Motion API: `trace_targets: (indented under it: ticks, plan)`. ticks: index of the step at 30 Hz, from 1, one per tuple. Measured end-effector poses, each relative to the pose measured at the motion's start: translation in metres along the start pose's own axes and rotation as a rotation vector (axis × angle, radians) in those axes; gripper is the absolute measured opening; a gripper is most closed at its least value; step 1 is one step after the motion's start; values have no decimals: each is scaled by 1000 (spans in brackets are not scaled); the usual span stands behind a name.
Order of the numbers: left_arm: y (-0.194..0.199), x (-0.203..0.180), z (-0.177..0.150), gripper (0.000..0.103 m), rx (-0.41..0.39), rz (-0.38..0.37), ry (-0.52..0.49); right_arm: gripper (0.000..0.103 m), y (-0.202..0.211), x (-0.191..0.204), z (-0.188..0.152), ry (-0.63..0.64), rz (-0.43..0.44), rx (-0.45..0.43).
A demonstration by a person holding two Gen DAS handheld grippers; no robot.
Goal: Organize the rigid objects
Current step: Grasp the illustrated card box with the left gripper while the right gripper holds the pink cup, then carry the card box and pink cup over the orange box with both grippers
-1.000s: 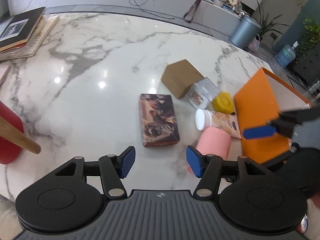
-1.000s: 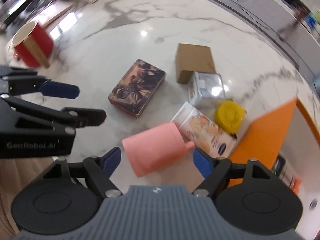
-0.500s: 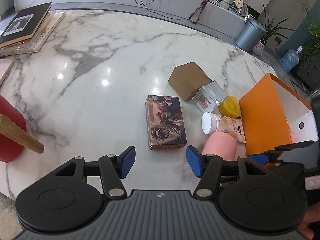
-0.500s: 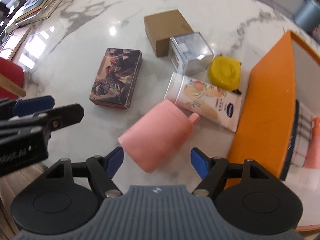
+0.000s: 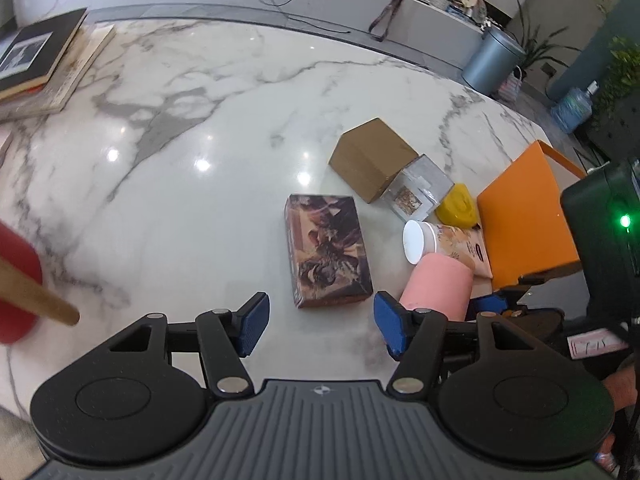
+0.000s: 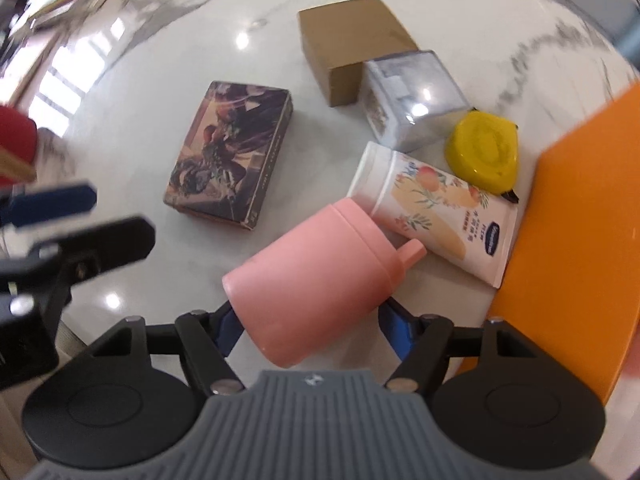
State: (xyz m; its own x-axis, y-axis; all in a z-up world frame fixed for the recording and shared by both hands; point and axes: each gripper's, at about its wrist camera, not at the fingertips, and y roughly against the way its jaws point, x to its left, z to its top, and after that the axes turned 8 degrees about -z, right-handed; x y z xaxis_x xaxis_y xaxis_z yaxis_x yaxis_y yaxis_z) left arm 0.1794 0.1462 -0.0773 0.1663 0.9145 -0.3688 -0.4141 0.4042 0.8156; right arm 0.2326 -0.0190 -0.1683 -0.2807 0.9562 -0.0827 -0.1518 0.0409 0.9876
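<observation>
A pink bottle (image 6: 316, 276) lies on its side on the marble table (image 5: 180, 208), its spout against a white floral tube (image 6: 436, 208). My right gripper (image 6: 310, 328) points down over the bottle's base. Its jaws are closing, one on each side of the bottle, and I see no firm press. Beyond lie an illustrated box (image 6: 232, 160), a brown carton (image 6: 352, 52), a clear cube box (image 6: 412, 96) and a yellow round case (image 6: 484, 152). My left gripper (image 5: 318, 330) hovers near the illustrated box (image 5: 326, 248), jaws opening with nothing between them.
An orange box (image 5: 524, 216) stands open at the right, touching the tube's end. A red cup with a wooden handle (image 5: 16, 280) sits at the left edge. Stacked books (image 5: 36, 60) lie at the far left. The table's near edge runs just below both grippers.
The right gripper has sunk onto the pink bottle and rolled, its jaws narrowing around the base. The left gripper has stayed in place.
</observation>
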Motion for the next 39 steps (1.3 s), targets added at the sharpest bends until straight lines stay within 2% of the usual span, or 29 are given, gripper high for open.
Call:
trace_targets:
  ticks: [4,8,13,18,20,24,27,34,39]
  plan:
    - [-10,3,9,76,9,24,4,67,0,0,5,85,-20,-10]
    - [-26,3,18,81,51,-3,7,67,0,3,9,176,-44,-24]
    - [-46,-9,24,82,70,26,-39,68,-1,4,12,246,-63,-13]
    - [-62,-10,26,82,81,44,-36,69,4,-11,10,172,-54,-30]
    - [-67,-9,27,82,83,47,-36,74,8,-16,10,148,-52,-50]
    - [-73,-7,27,75,84,59,-47,76,19,-29,14,96,0,-73]
    - [-72,-3,27,70,84,42,-30,72,19,-37,19,39,43,-81]
    - [-58,20,24,70,86,77,75,72,13,-38,26,-25,96,-93]
    - [-54,31,24,70,63,75,132,72,17,-48,25,-183,144,-116]
